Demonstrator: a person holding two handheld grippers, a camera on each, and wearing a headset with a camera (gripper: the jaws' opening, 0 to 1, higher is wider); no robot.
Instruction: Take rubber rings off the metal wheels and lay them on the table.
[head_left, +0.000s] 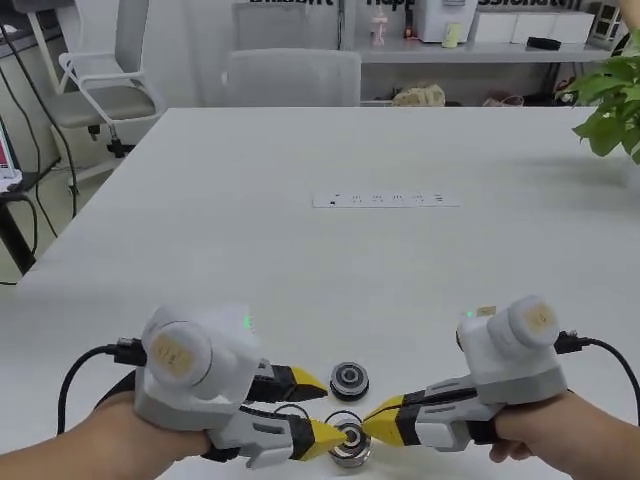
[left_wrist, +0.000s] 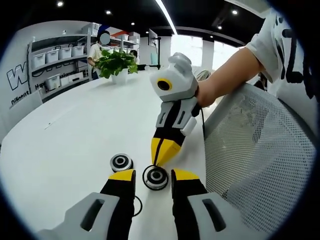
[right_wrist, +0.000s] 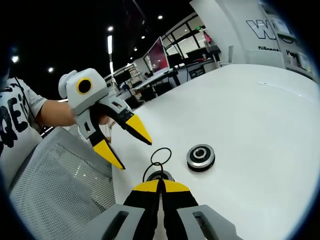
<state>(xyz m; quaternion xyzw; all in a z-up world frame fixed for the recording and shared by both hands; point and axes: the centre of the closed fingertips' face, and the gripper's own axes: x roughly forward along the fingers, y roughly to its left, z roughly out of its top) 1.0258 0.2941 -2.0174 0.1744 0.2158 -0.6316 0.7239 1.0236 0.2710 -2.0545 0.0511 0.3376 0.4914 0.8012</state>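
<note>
My left gripper (head_left: 328, 408) is wide open at the near wheel (left_wrist: 155, 178), holding nothing. My right gripper (right_wrist: 161, 185) is pinched closed against it; can't tell if it grips anything. Loose rubber ring (right_wrist: 161, 155) lies beside.

bright, even ceiling light, soft shadows on the white table (head_left: 300, 250); gripper views bend at edges.

A broad white surface (head_left: 300, 260) carries a flush socket strip (head_left: 385, 200). Past its far edge stand a grey chair (head_left: 292, 77) and a white swivel chair (head_left: 100, 90). A leafy plant (head_left: 612, 100) sits at the right. Shelves (left_wrist: 60, 57) with white bins line one wall, under a dark ceiling with a strip light (left_wrist: 166, 17).
</note>
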